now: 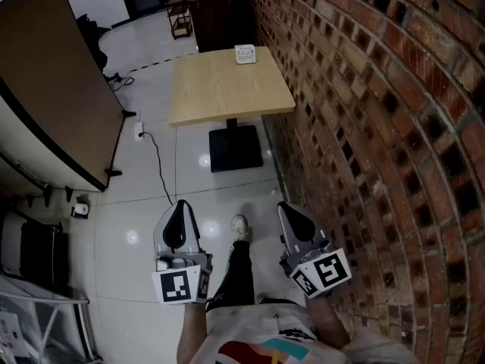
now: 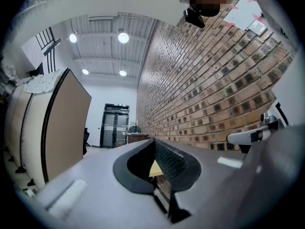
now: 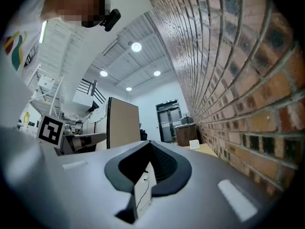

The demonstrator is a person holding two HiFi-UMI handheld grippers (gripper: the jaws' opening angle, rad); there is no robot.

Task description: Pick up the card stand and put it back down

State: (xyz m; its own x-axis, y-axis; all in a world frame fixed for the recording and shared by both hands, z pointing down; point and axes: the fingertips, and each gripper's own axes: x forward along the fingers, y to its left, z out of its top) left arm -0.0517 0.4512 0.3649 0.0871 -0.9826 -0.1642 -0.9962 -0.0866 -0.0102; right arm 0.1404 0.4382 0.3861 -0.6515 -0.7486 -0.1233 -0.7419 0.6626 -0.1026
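1. Brick wall [image 1: 364,127] fills the right side. The right edge of the bench [image 1: 227,89] runs just beside it.
2. Glossy white floor [image 1: 204,196] lies open between the person and the bench, and along the bench's left edge.
3. Brown partition panel [image 1: 53,74] stands left, well apart from the bench. A black cable [image 1: 159,165] trails over the floor from a socket at its foot.
4. The bench is a light wooden top on a dark pedestal base [image 1: 235,149], bare except for the card stand.
5. Dark cabinet [image 1: 220,14] stands beyond the bench's far edge, against the wall.
6. Left tongs [image 1: 180,218] and right tongs [image 1: 295,218] are held low over the floor, well short of the bench's near edge, with the person's leg and shoe [image 1: 239,224] between them.
7. Left tongs [image 2: 153,144]: tips pressed together, pinching nothing. Right tongs [image 3: 148,149]: likewise pressed together, empty.
8. Card stand [image 1: 245,54] sits upright at the bench's far right corner, near the wall, and neither pair of tongs touches it. It also shows in the right gripper view [image 3: 194,144].
9. The card's print is too small to read. The dim clutter at lower left of the head view cannot be made out.
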